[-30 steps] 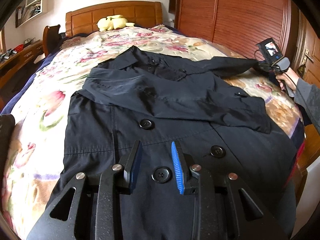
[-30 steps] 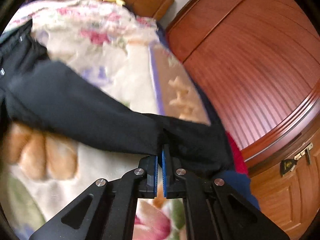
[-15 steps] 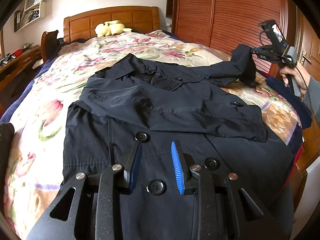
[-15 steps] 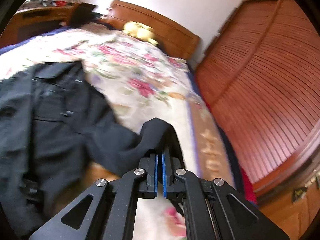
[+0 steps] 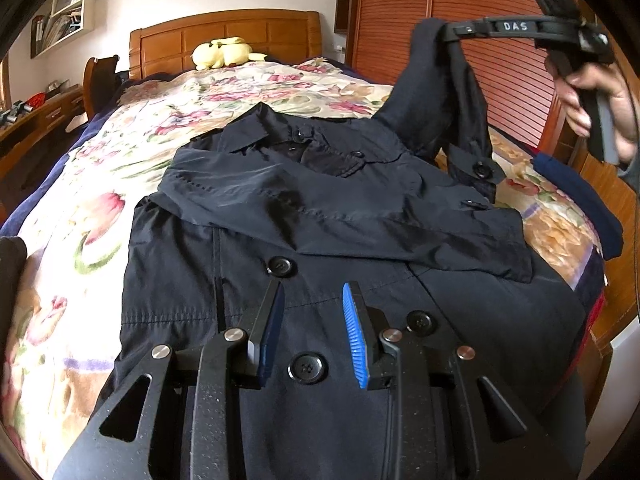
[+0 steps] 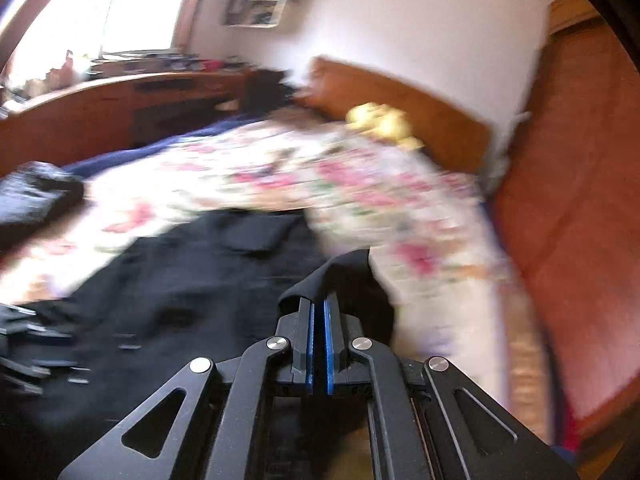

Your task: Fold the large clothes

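Sleeve (image 5: 436,92) of the dark coat (image 5: 320,216) hangs pinched in the right claw (image 6: 319,312) (left claw (image 5: 312,320) gapes, holding nothing).

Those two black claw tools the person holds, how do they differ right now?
The left gripper has its fingers spread, holding nothing, low over the coat. The right gripper has its fingers shut on the coat's sleeve, lifted above the bed. Both have blue pads.

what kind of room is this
Most likely a home bedroom: a bed with a floral quilt and wooden headboard, a yellow plush toy at its head, and a slatted wooden wardrobe beside it.
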`<state>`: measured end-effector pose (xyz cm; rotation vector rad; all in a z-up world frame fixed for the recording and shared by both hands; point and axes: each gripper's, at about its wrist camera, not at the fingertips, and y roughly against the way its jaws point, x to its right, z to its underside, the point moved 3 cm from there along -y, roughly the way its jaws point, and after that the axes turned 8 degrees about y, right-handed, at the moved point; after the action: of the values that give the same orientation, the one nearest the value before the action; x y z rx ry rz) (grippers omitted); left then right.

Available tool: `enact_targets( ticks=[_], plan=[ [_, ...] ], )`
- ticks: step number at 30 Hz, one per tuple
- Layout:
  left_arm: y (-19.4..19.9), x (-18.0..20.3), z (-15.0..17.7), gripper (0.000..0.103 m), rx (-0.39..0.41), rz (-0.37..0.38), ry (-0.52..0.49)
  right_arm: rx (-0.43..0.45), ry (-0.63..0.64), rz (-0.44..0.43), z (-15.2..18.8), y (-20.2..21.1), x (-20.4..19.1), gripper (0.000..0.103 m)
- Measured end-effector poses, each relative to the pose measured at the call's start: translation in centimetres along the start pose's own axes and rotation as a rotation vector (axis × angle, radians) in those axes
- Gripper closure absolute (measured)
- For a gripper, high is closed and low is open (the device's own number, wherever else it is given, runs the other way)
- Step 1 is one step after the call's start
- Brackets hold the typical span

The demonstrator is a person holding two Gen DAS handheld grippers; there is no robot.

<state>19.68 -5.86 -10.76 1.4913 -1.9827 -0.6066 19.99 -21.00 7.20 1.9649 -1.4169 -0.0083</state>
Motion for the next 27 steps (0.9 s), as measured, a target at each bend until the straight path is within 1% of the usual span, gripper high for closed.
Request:
enact_targets(
  ticks=[2, 3, 4, 5, 6, 8, 9, 10, 12, 15, 16, 17, 19, 21, 23, 27],
  plan=[
    [0.1, -0.4, 0.1, 0.072, 0.000, -0.004, 0.008, -0.043, 0.020, -0.102, 0.2, -0.4, -2.5, 0.095],
    [0.2, -0.6, 0.2, 0.072, 0.001, -0.006, 0.012, -0.063, 0.041, -0.128, 0.5, -0.6, -3.6, 0.092],
    [0.2, -0.8, 0.2, 0.072, 0.001, -0.008, 0.016, -0.080, 0.064, -0.136, 1.1, -0.7, -4.6, 0.089],
    [0.3, -1.0, 0.3, 0.072, 0.000, -0.009, 0.021, -0.098, 0.082, -0.143, 1.8, -0.7, -5.5, 0.080],
    [0.2, -1.1, 0.3, 0.072, -0.002, -0.011, 0.024, -0.113, 0.085, -0.153, 2.5, -0.8, -5.9, 0.067],
    [0.2, -1.2, 0.4, 0.072, -0.003, -0.014, 0.026, -0.152, 0.072, -0.171, 4.0, -1.1, -6.2, 0.057],
    [0.3, -1.2, 0.5, 0.072, -0.004, -0.014, 0.027, -0.172, 0.062, -0.183, 4.8, -1.2, -6.0, 0.055],
    [0.3, -1.2, 0.5, 0.072, -0.004, -0.014, 0.028, -0.186, 0.056, -0.180, 5.6, -1.3, -5.7, 0.054],
    [0.3, -1.1, 0.5, 0.072, -0.003, -0.008, 0.030, -0.197, 0.041, -0.166, 6.1, -1.2, -4.6, 0.052],
    [0.2, -0.6, 0.4, 0.072, -0.009, 0.004, 0.023, -0.188, -0.024, -0.153, 8.0, -0.1, -3.1, 0.051],
    [0.0, -0.3, 0.4, 0.072, -0.013, 0.011, 0.019, -0.182, -0.050, -0.142, 8.9, 0.4, -2.3, 0.051],
    [-0.2, 0.0, 0.3, 0.072, -0.019, 0.020, 0.015, -0.176, -0.071, -0.127, 8.5, 0.6, -2.6, 0.051],
    [-0.6, 0.8, 0.1, 0.072, -0.036, 0.041, 0.009, -0.176, -0.110, -0.090, 9.9, 0.8, -1.8, 0.051],
    [-1.1, 1.8, -0.2, 0.072, -0.048, 0.072, -0.002, -0.180, -0.143, -0.051, 11.8, 1.6, -1.2, 0.051],
    [-1.6, 2.9, -0.6, 0.072, -0.060, 0.100, -0.014, -0.190, -0.172, -0.021, 14.4, 2.0, -1.0, 0.051],
    [-3.1, 5.7, -1.5, 0.072, -0.084, 0.152, -0.055, -0.233, -0.230, 0.023, 18.1, 0.2, -1.1, 0.051]
  ],
)
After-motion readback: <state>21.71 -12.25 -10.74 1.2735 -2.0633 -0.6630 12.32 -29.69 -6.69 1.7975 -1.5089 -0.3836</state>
